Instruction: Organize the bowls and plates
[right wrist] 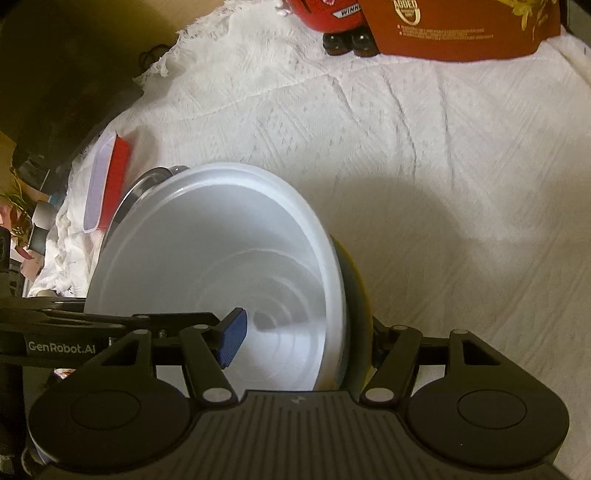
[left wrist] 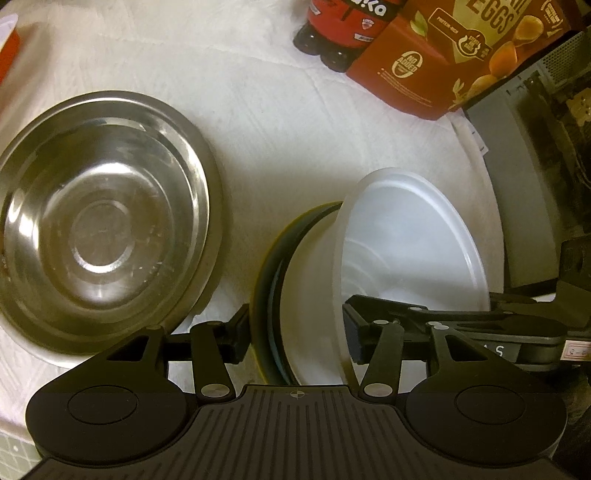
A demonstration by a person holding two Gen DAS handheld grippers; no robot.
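Note:
A stack of a white plastic bowl [left wrist: 413,240] nested in a yellow-rimmed dark bowl [left wrist: 269,266] is held tilted on its side above the white cloth. My left gripper [left wrist: 295,328] is closed on the stack's walls, one finger outside, one inside the white bowl. My right gripper [right wrist: 306,339] grips the same stack from the other side, its blue pad [right wrist: 232,338] inside the white bowl [right wrist: 207,266]. A steel bowl sitting on a steel plate [left wrist: 99,214] lies on the cloth to the left.
A red egg carton [left wrist: 461,51] and a red toy car [left wrist: 336,29] stand at the back. A red-and-white tray [right wrist: 107,181] lies at the far left. A grey box [left wrist: 517,147] is at the right edge.

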